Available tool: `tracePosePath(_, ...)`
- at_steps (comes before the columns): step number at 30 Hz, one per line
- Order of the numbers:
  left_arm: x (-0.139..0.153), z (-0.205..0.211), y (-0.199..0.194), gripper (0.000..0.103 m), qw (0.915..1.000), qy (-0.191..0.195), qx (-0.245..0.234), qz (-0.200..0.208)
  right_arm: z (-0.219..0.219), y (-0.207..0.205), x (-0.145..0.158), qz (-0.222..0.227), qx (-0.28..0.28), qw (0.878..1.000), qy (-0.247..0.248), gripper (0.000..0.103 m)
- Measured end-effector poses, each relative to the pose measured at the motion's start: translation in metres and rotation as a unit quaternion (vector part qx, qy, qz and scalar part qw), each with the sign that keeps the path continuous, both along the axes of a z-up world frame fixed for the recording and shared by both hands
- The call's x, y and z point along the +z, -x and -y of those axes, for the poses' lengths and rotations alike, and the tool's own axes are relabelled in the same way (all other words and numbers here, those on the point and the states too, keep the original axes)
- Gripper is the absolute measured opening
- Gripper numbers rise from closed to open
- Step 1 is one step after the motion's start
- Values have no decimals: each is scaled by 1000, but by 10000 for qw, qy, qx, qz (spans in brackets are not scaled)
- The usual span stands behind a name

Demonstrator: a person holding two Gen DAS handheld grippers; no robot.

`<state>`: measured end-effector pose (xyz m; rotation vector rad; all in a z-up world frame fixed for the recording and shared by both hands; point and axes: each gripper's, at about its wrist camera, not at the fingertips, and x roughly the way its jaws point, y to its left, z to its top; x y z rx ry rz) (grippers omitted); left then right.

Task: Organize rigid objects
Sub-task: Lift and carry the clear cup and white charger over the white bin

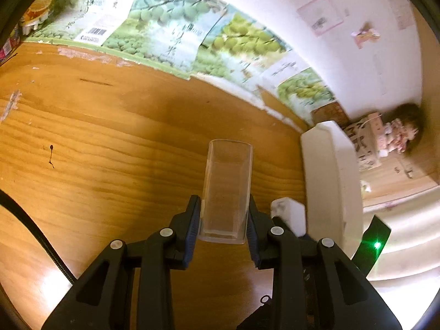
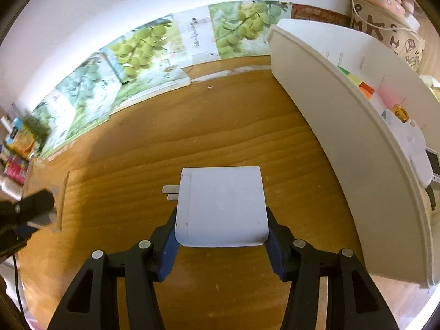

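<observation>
Between jaws: clear box (image 1: 226,189), white charger (image 2: 222,206)

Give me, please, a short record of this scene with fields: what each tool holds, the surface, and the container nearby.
left tool: shut on clear plastic box, held above the table
right tool: shut on white charger, prongs pointing left
surface: wooden table
container: white tray at the right, with small colourful items inside
backdrop: grape-print cartons along the wall
</observation>
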<state>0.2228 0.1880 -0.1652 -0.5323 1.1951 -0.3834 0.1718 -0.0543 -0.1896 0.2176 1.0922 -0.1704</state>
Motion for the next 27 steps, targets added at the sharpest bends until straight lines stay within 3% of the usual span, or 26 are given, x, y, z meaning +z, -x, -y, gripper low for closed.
tracePosePath(11,35,37,37,33,9977,253,84,630,13,34,48,762,847,9934,-150,55)
tracePosePath(19,54,65,61,33,9956,222,330,847,37,60,88,1468,1533,9764,-400,55)
tracePosePath(27,74,100,80,33,9918,219,413,1187,83,80,115,1965,1791,9615,-693,55)
